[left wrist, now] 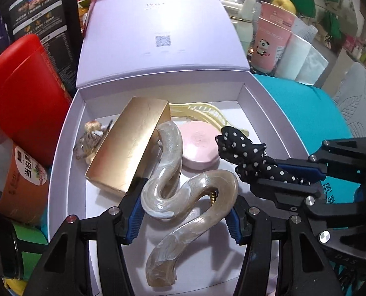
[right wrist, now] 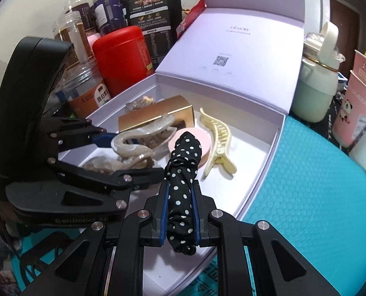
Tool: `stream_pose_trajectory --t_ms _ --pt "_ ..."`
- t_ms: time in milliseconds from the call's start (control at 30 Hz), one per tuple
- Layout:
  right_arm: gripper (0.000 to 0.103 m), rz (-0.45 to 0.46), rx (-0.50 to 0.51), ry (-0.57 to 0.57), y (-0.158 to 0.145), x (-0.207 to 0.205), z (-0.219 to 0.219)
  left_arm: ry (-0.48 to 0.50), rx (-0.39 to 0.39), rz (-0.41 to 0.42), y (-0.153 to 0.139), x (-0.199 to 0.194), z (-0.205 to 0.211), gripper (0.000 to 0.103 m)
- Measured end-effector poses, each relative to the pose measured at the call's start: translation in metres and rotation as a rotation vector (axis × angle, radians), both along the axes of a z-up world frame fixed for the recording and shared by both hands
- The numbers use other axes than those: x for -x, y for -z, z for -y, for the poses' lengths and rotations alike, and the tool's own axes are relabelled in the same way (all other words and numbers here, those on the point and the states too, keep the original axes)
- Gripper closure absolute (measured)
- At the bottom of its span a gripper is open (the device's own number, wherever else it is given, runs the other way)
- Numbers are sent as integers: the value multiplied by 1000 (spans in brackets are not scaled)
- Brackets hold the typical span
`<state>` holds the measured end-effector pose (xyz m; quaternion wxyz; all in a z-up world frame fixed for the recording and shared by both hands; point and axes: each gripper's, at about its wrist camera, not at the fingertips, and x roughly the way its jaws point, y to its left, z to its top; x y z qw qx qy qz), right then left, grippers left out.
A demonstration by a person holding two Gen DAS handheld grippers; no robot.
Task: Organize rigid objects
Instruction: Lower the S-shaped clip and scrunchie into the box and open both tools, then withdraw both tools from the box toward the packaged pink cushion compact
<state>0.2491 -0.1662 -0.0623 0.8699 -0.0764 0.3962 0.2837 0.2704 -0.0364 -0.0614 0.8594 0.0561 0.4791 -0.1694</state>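
An open white box (left wrist: 67, 133) (right wrist: 269, 148) holds a gold box (left wrist: 131, 143) (right wrist: 155, 116), a pink round compact (left wrist: 200, 145) (right wrist: 205, 143), a cream hair claw (right wrist: 220, 145) (left wrist: 202, 111) and a small clear clip (left wrist: 89, 138). My left gripper (left wrist: 185, 212) (right wrist: 123, 157) is shut on a wavy pearly hair claw (left wrist: 183, 197) (right wrist: 133, 145), held over the box. My right gripper (right wrist: 180, 209) (left wrist: 294, 177) is shut on a black polka-dot scrunchie (right wrist: 183, 177) (left wrist: 247, 153), over the box's near right side.
The box lid (left wrist: 158, 29) (right wrist: 232, 49) stands open at the back. A red tin (left wrist: 22, 91) (right wrist: 121, 59), jars (left wrist: 12, 177) (right wrist: 84, 93) and a black pouch (right wrist: 151, 14) crowd the left. A mint bottle (right wrist: 316, 91) and pink panda packs (left wrist: 272, 42) (right wrist: 355, 113) stand right on teal matting (right wrist: 318, 185).
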Motion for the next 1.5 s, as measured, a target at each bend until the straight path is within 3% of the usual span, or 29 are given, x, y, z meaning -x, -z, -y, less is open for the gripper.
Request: stream_pose_trajectory --t_ms 100,333,733,900,967,1167,1300,1500 --pt "87 7 13 -1 1 1 -2 -1 10 -65 7 -3 0 48" --pt "87 9 10 -3 4 -1 -5 -19 11 -111 11 -7 1 48" --pt "85 21 -4 18 2 0 4 -57 8 -99 10 -2 0 48" --pt "80 33 -2 25 -2 0 6 -72 6 -65 3 10 -5 48" --pt "67 36 2 22 -3 2 5 -77 6 -56 1 14 -6 48" --pt "63 37 1 22 -8 5 5 -97 -5 -68 -3 17 -13 47" --pt "62 38 4 29 -10 6 7 -129 -8 -54 -5 17 -15 27" --pt "62 51 -3 38 -15 7 12 -133 -3 -28 -13 22 -16 26"
